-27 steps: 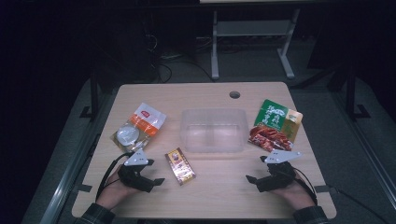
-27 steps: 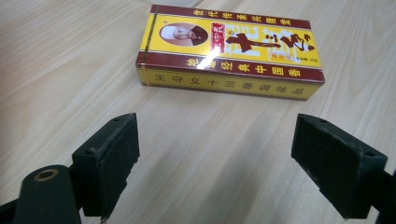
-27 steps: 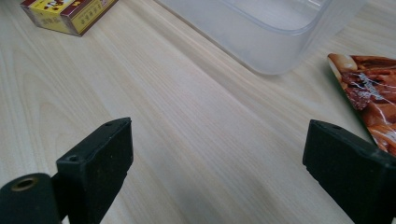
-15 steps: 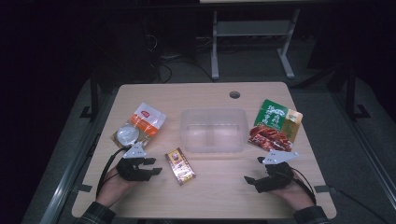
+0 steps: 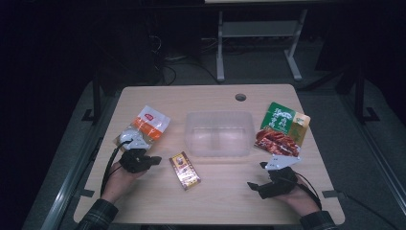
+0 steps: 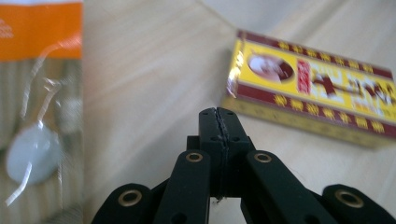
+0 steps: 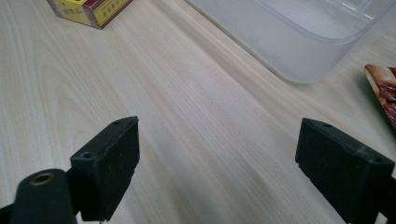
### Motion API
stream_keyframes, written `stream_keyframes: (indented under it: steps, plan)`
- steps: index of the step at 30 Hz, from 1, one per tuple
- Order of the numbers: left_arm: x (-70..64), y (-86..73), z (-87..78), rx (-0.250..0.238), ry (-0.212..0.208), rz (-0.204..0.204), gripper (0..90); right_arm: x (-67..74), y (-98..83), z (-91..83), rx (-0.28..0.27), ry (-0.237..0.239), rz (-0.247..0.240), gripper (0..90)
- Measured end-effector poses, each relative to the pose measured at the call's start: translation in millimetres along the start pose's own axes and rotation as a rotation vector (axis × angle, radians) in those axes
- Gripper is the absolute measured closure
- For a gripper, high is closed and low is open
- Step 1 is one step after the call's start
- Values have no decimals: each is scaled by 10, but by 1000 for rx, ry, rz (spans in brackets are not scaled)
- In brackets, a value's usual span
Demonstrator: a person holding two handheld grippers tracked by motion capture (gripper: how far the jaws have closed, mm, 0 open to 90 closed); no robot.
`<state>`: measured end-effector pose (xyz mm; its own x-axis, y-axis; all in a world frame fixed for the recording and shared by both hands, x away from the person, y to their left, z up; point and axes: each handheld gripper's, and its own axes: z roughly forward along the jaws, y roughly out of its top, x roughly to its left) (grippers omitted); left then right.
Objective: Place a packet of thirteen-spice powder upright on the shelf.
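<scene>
My left gripper [image 5: 152, 160] rests on the table [image 5: 225, 201] with its jaws pressed together, nothing between them. In the left gripper view the two black tips meet along a thin seam, and the yellow and dark red box [image 6: 317, 88] lies just beyond them at about two o'clock, near the tips but not touching them. The box lies flat, its long side running away to the right of that view. At about ten o'clock from the same tips is the orange and clear bag [image 6: 39, 93], also clear of the jaws.

From above, the box [image 5: 184, 170] lies between my two hands, closer to the left one, at about four o'clock from my left gripper's tips.

My right gripper [image 5: 256, 176] has its jaws wide apart over bare wood, holding nothing. In the right gripper view a corner of the box [image 7: 88, 10] shows at about eleven o'clock, well apart from the jaws. The clear plastic container [image 7: 299, 37] stands at about one o'clock, and an edge of the green packet [image 7: 384, 91] shows at about two o'clock.
</scene>
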<state>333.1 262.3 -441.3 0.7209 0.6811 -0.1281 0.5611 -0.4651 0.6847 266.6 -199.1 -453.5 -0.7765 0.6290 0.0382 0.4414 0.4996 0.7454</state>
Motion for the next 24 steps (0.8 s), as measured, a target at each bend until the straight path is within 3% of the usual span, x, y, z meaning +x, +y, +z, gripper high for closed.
stream_keyframes:
  steps: [5,10,14,24]
  plan:
    - [34,88,125,-3,19,4,896,22,12,-11,-3,5,2,135]
    - [-9,156,275,22,31,71,896,38,31,-5,-6,2,-16,137]
    - [1,177,346,27,22,56,896,74,45,16,-1,7,-22,138]
    - [-32,184,400,56,0,70,896,67,53,19,-8,4,-19,140]
